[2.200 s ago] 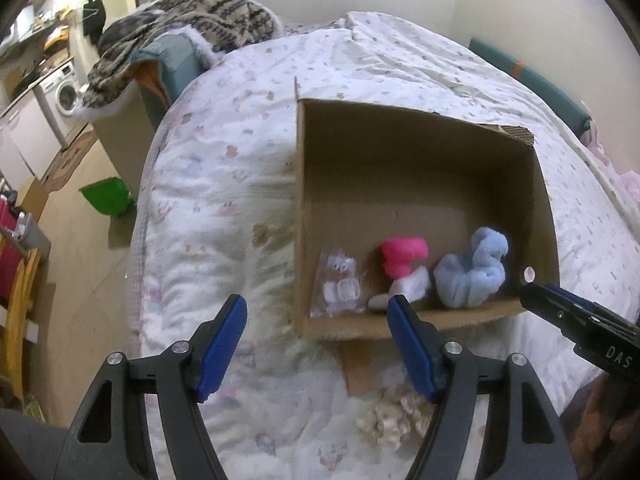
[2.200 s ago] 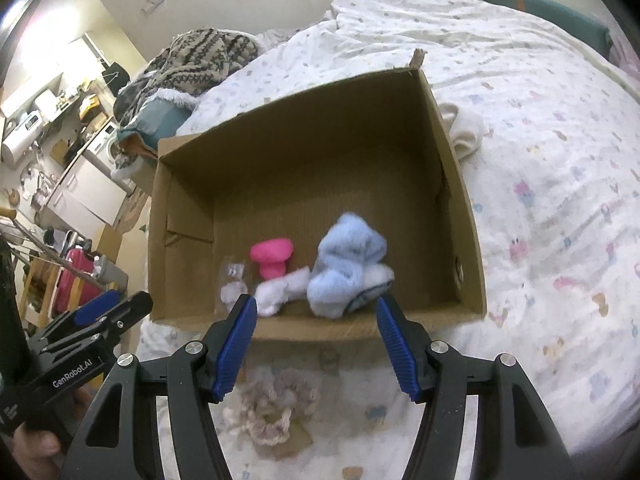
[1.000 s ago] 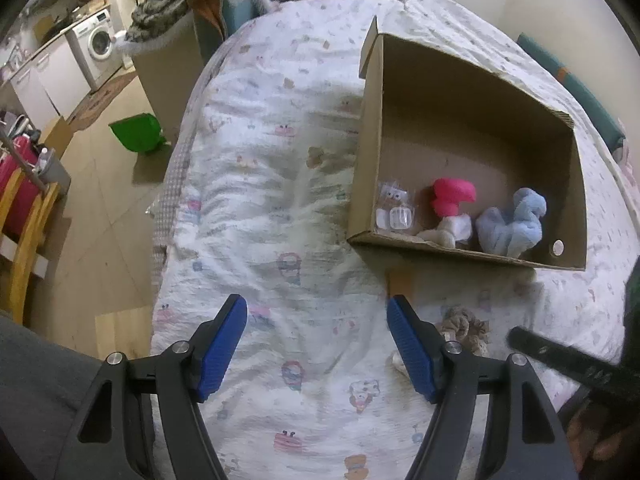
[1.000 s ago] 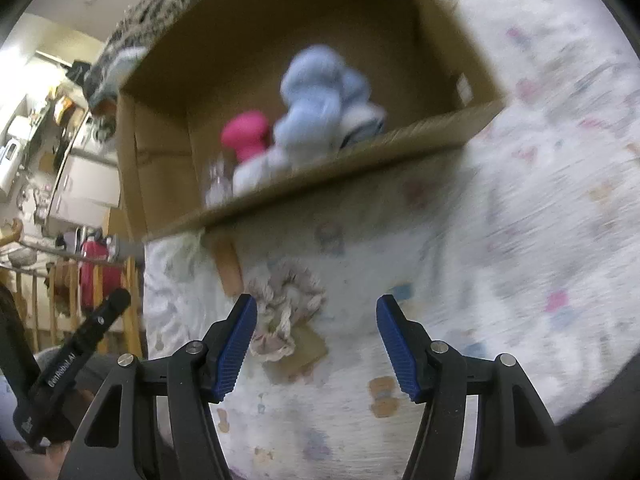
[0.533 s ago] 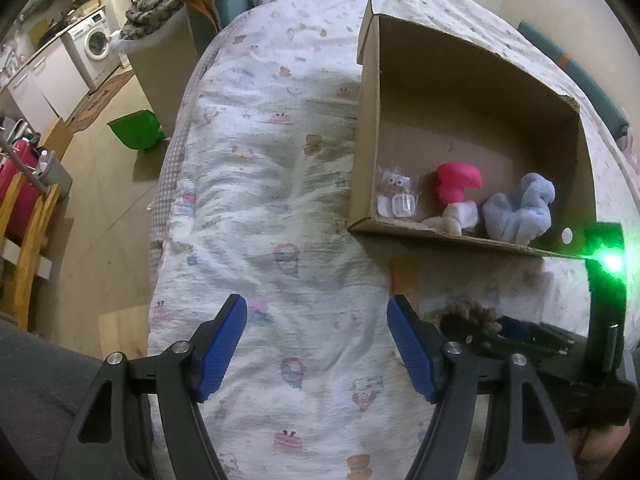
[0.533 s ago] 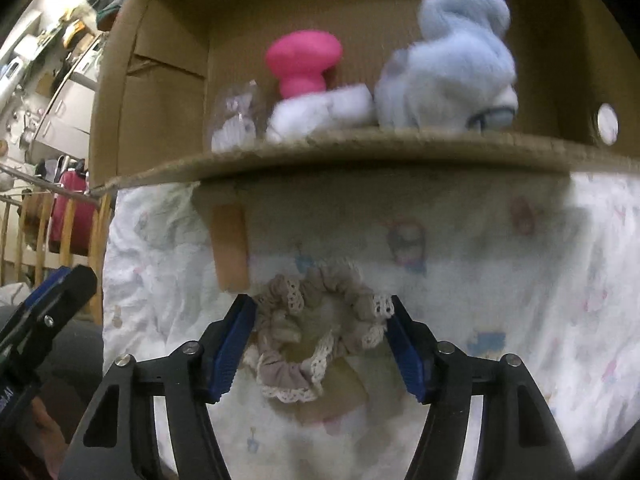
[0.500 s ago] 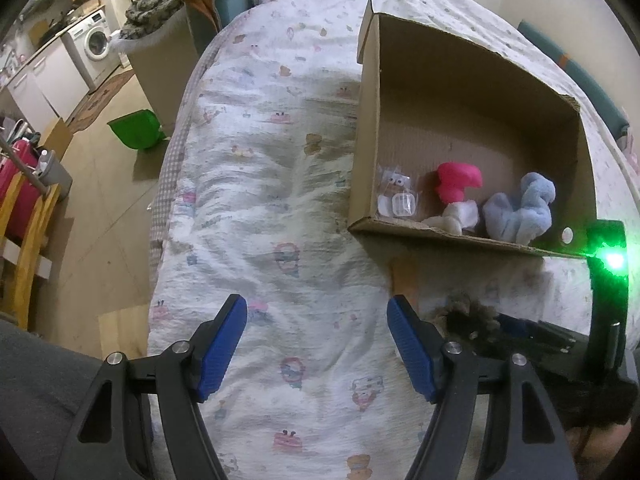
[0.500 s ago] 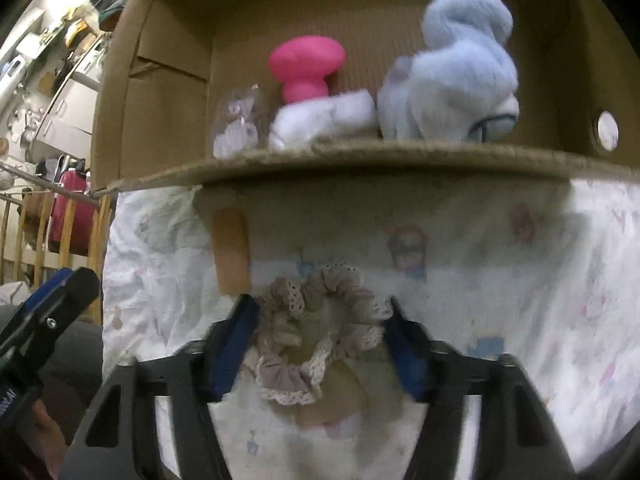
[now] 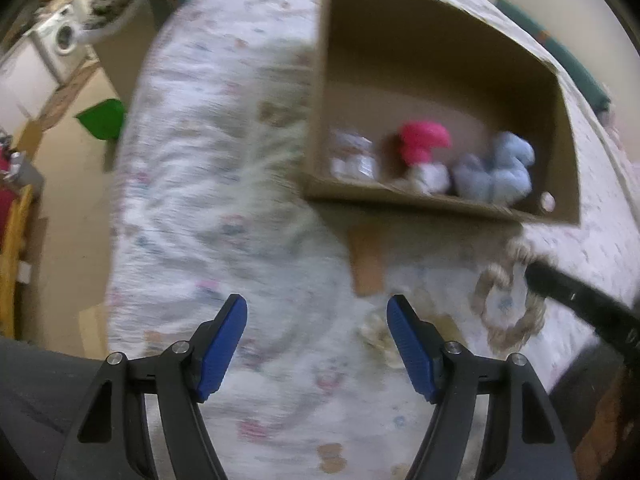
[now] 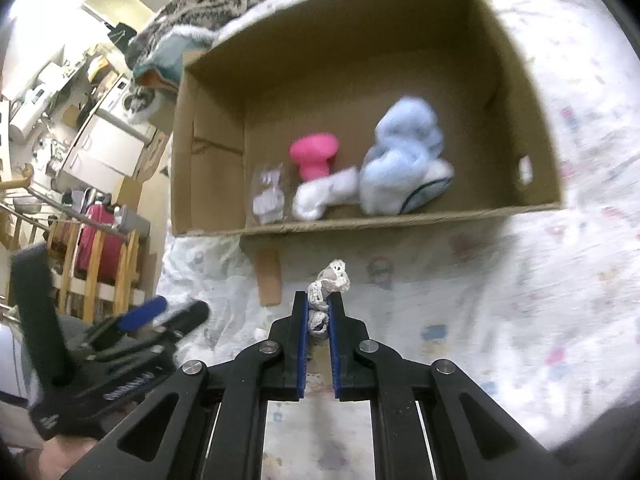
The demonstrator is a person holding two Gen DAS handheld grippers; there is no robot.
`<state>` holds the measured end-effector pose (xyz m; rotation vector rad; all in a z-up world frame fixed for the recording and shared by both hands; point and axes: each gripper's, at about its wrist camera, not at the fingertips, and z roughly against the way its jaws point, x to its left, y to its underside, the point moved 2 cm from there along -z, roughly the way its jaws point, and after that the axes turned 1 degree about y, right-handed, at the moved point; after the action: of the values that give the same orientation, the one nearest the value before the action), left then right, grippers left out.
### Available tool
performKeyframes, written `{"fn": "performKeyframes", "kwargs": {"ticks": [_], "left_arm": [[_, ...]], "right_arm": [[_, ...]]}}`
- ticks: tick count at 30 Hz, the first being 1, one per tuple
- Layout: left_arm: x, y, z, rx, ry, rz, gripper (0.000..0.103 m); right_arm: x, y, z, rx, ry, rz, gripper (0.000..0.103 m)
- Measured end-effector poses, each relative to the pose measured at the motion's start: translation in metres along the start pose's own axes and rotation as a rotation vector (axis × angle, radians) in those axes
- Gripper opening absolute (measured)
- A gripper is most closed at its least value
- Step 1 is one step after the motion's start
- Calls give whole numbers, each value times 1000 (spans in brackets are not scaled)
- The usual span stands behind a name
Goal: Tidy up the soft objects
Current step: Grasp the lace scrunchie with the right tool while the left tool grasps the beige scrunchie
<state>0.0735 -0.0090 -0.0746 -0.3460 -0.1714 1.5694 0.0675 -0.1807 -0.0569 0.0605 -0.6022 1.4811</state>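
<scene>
My right gripper (image 10: 318,300) is shut on a beige lace scrunchie (image 10: 330,280) and holds it above the bed, just in front of the cardboard box (image 10: 400,220). In the left wrist view the scrunchie (image 9: 506,300) hangs as a loop from the right gripper's dark tip. The box (image 9: 440,204) holds a pink soft toy (image 10: 314,156), a white sock (image 10: 324,194), a light blue plush (image 10: 404,164) and a small clear packet (image 10: 269,194). My left gripper (image 9: 316,332) is open and empty above the quilt, left of the scrunchie.
The bed has a white patterned quilt (image 9: 208,200). A brown tape strip (image 9: 366,264) lies in front of the box, and a small pale item (image 9: 380,336) lies by my left gripper's right finger. The bed's left edge drops to the floor with a green object (image 9: 102,118).
My right gripper closed on the scrunchie and lifted it off the quilt. The left gripper has shifted slightly; its view is motion-blurred.
</scene>
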Motion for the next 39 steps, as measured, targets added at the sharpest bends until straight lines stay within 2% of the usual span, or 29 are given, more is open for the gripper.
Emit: {"fn": "performKeyframes", "kwargs": {"ticks": [5, 8, 9, 10, 11, 12, 18, 20, 29, 34, 39], "left_arm": [[-35, 11, -23, 87, 39, -138, 68], [-48, 13, -32, 106, 53, -185, 57], [-49, 13, -34, 113, 57, -190, 45], [-51, 14, -38, 134, 75, -192, 24], [-51, 16, -42, 164, 105, -185, 13], [-51, 17, -44, 179, 120, -177, 10], [-40, 17, -23, 127, 123, -144, 9], [-32, 18, -13, 97, 102, -123, 9], [-6, 13, 35, -48, 89, -48, 9], [0, 3, 53, -92, 102, 1, 9], [-7, -23, 77, -168, 97, -16, 9]], "right_arm": [[-19, 0, 15, -33, 12, -37, 11], [-25, 5, 14, -41, 0, -68, 11], [-26, 5, 14, -44, -3, -73, 11], [-26, 5, 14, -45, -5, -76, 11], [-27, 4, 14, -46, -6, -78, 11], [-28, 5, 16, -46, -9, -77, 11], [-29, 6, 19, -55, -20, -79, 11], [-28, 6, 19, -55, -19, -77, 11], [-24, 7, 21, -61, -32, -69, 11], [-18, 3, 32, -91, -56, -52, 11], [-11, -9, 59, -173, -61, -17, 11]]}}
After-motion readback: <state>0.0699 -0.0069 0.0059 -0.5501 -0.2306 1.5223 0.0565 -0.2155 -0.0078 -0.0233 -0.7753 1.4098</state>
